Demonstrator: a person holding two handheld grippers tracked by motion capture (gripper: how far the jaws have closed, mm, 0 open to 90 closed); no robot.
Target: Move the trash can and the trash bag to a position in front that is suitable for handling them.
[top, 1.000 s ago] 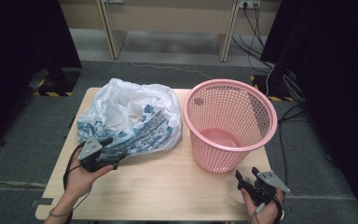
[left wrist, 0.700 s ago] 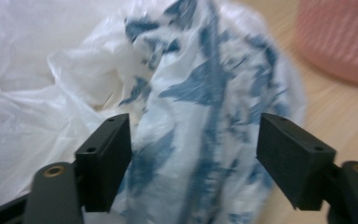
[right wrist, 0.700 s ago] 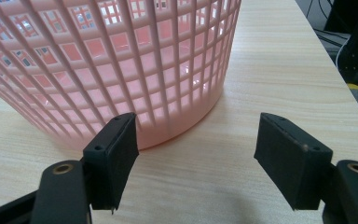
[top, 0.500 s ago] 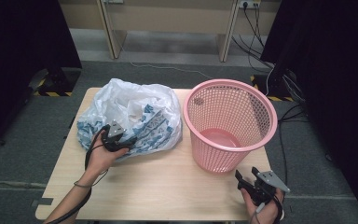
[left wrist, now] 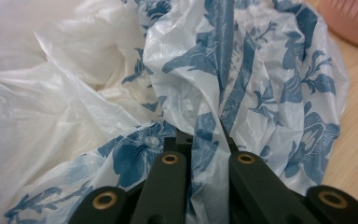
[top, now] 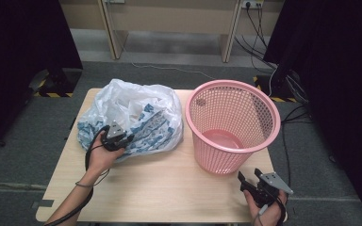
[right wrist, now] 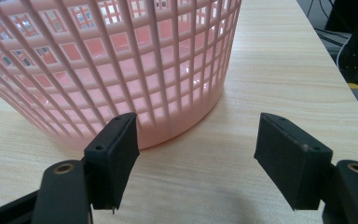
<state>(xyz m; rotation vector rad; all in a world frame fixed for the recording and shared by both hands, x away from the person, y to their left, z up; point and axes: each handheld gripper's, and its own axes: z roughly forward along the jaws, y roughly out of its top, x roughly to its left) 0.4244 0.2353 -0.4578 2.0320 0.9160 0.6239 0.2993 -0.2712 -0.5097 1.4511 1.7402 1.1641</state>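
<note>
A crumpled white plastic bag with a blue flower print lies on the left half of the wooden table. My left gripper presses into its near side. In the left gripper view the jaws stand close together, with a fold of the bag pinched between them. A pink mesh basket stands upright on the right half, nothing visible inside. My right gripper rests near the front right edge, just in front of the basket, open with nothing between its fingers.
The basket's rim shows as a pink corner beyond the bag. Bare tabletop runs right of the basket to the edge. Dark curtains, cables and a grey floor surround the table.
My left gripper has moved forward from the table's left front into the bag and now has a fold between its jaws. The right gripper has stayed put, open.
</note>
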